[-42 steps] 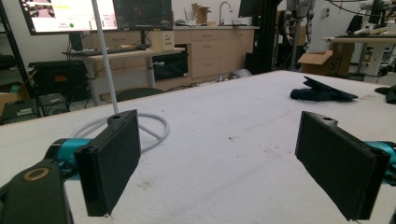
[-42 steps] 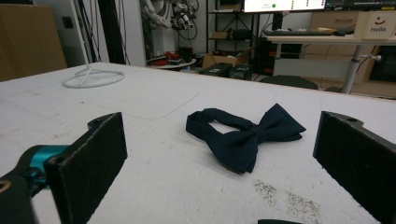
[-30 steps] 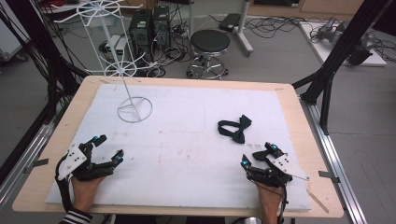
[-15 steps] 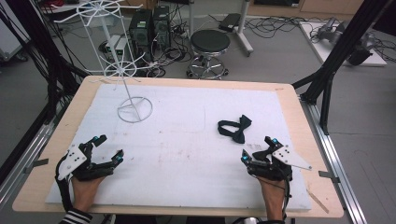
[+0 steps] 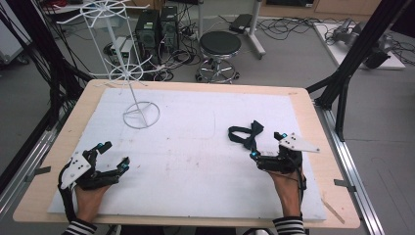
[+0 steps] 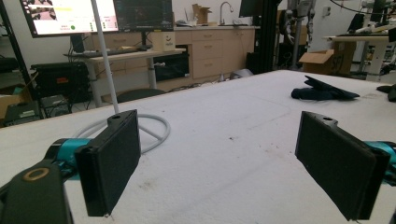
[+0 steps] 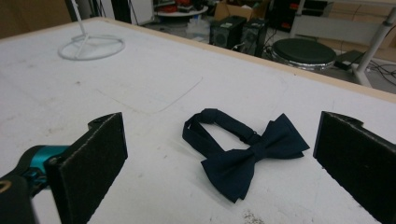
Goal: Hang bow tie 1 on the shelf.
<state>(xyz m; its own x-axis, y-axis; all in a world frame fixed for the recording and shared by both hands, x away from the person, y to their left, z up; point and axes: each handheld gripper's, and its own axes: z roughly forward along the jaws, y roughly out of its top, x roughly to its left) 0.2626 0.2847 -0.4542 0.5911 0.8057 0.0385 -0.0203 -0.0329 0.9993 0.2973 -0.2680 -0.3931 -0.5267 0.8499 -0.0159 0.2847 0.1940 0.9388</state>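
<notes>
Dark navy bow tie (image 7: 247,149) is lying flat just ahead of the empty right gripper (image 5: 268,145), between its wide-apart jaws, so it is probably wisest lowering squarely over the knot, while the left gripper (image 5: 113,156), also spread, is idling well apart.

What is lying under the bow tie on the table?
The bow tie lies directly on the white mat, ahead of the open right gripper. The spot beneath the cloth is covered, so nothing more can be told.

No legible txt anywhere; monitor (image 6: 70,16) shows coloured blocks, too blurred to read.
</notes>
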